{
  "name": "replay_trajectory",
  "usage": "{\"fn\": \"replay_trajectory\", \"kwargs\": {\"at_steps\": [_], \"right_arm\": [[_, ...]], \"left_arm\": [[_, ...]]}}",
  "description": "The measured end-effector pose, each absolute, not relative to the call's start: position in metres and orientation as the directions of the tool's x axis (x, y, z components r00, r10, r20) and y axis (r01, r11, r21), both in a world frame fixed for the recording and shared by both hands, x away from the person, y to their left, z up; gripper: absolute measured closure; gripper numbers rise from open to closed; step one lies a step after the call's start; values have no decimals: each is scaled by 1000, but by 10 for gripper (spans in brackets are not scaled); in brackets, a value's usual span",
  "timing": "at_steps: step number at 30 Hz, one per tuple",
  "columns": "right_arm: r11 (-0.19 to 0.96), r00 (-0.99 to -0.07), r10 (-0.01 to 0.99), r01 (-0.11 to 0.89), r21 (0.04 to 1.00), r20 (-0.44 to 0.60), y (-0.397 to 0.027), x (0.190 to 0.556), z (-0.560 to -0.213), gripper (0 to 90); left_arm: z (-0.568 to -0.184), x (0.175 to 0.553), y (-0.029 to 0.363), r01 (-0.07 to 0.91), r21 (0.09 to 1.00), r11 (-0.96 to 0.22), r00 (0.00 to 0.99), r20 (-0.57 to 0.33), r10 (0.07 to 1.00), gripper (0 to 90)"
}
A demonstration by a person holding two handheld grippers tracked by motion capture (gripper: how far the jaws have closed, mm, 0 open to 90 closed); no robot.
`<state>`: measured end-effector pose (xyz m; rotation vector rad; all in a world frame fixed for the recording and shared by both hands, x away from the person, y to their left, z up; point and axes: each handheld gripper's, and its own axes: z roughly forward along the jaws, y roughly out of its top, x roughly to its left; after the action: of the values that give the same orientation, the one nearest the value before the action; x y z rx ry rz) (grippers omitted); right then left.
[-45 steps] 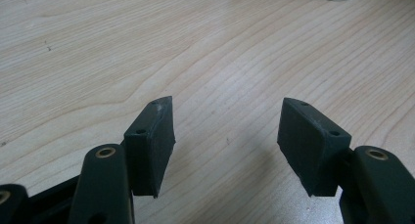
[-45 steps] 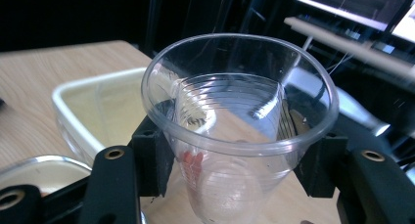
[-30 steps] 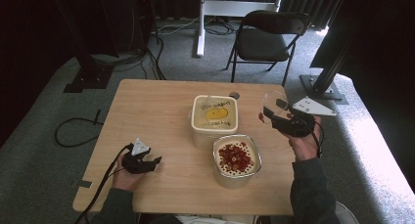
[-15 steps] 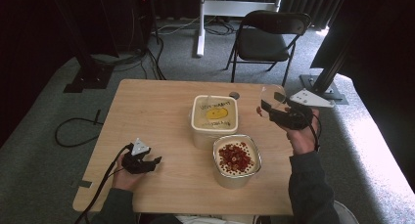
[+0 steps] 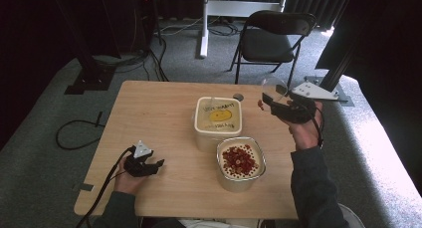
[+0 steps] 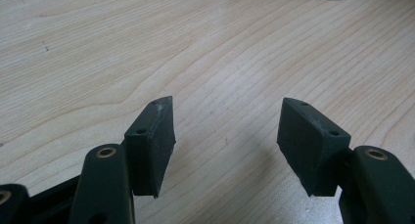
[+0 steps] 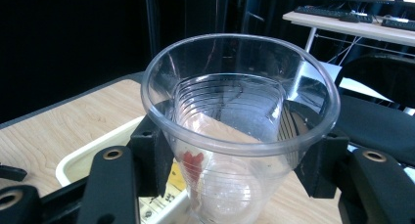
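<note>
The right hand-held gripper (image 7: 230, 170) squeezes a clear plastic cup (image 7: 240, 131) and holds it up beside the tub with the lid (image 5: 218, 119), so nothing spills. The left hand-held gripper (image 6: 230, 145) rests spread wide on the worktop (image 5: 149, 123), waiting.

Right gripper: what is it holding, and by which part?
The right gripper holds a clear plastic cup, pads pressed on opposite sides of its wall, just below the rim.

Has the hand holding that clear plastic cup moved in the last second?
Yes. The right gripper with the clear plastic cup has shifted toward the table's far edge, farther from the open tub of red pieces.
</note>
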<state>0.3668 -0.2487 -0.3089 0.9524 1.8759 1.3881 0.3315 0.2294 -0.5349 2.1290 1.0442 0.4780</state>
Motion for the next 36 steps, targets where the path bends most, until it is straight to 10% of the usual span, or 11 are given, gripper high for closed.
{"fn": "replay_trajectory", "kwargs": {"at_steps": [36], "right_arm": [[194, -604, 797, 209, 958, -29, -218, 398, -295, 383]], "left_arm": [[-535, 331, 229, 533, 732, -425, 607, 19, 795, 395]]}}
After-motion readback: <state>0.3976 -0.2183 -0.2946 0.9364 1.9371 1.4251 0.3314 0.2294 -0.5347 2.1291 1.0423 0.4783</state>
